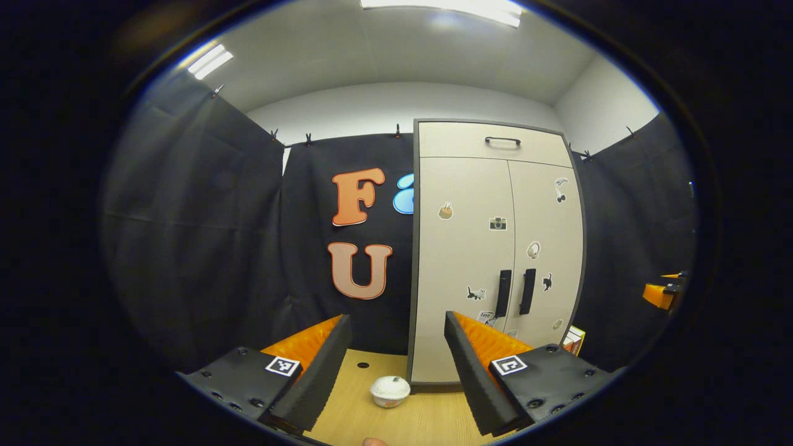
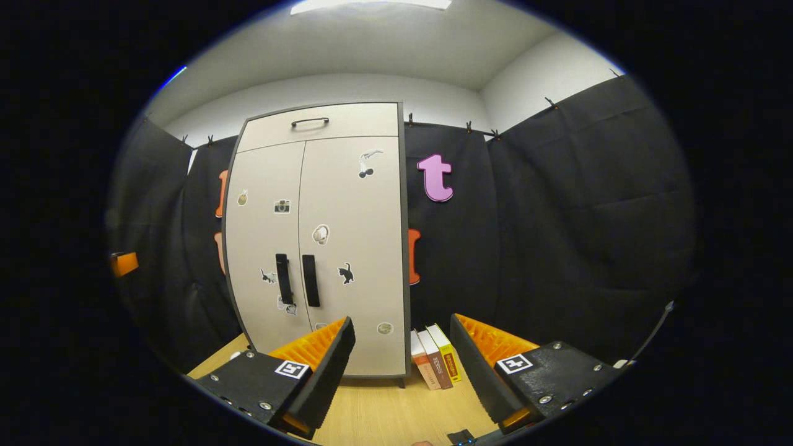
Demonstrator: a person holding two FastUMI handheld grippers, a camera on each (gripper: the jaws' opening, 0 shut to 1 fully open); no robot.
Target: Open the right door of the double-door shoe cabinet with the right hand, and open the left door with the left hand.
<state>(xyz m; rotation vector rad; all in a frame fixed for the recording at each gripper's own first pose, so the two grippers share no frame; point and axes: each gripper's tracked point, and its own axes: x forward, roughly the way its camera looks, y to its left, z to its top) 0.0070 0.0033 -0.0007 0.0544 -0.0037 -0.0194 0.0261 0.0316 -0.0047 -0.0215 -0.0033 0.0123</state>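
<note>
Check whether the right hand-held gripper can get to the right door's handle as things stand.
Probably yes: the right hand-held gripper is open, and nothing stands between it and the right door handle; the books sit off beside the cabinet.

The left tool is held level with its fingers spread wide apart, gripping nothing. The right tool is posed the same way, fingers parted and bare. In the left gripper view, the right tool sits far off at the right edge.

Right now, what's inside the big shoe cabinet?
Cannot tell: both doors, left door and right door, are shut, hiding the inside of the shoe cabinet. Only stickers show outside.
</note>
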